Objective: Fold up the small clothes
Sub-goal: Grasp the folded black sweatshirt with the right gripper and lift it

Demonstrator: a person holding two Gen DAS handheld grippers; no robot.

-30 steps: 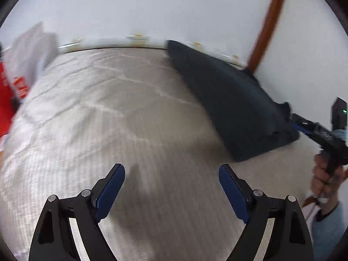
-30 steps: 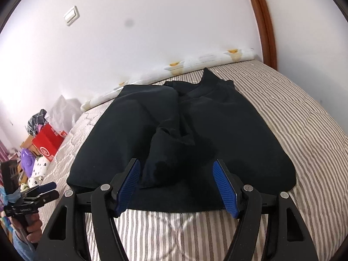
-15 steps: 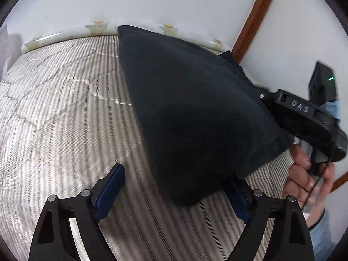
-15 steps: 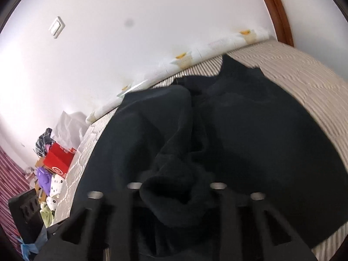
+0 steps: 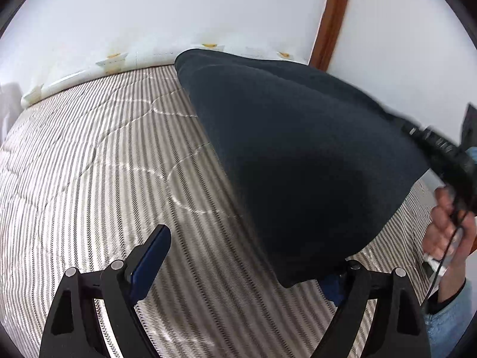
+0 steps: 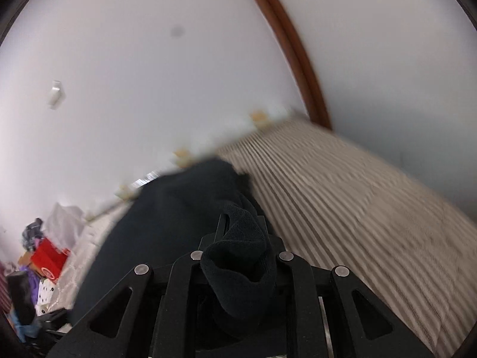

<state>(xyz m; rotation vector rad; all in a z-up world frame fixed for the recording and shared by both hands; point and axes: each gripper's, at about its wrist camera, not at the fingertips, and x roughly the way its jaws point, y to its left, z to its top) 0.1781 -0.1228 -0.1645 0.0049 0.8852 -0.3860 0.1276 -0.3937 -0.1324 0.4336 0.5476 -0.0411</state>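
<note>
My right gripper [image 6: 238, 238] has its two black fingers drawn tight together on a bunched fold of the dark navy fleece garment [image 6: 179, 223], and a thick roll of that cloth bulges up between the finger bases. From the right wrist view the rest of the garment trails away to the left and far side, down toward the grey-and-white striped quilted mattress [image 6: 342, 197], which is blurred here.

My left gripper [image 5: 241, 262] stands with its jaws spread wide, nothing between them. Its left blue-padded finger [image 5: 149, 262] is fully in view above the mattress [image 5: 89, 164]; the right one is mostly hidden behind the near hanging edge of the garment [image 5: 298, 149], and I cannot tell whether cloth and finger touch. In the left wrist view the garment hangs as a broad dark sheet, lifted off the bed, stretching from the far edge of the mattress to the near right. At its upper right corner the right gripper [image 5: 438, 149] holds it, with my right hand [image 5: 447, 223] gripping the handle below.

Along the far edge of the bed runs a white strip with small yellow marks [image 5: 119, 59], against the white wall. A brown wooden door frame [image 5: 331, 18] rises at the far right. At the far left of the right wrist view, a red box [image 6: 49, 261] sits among a heap of mixed items.
</note>
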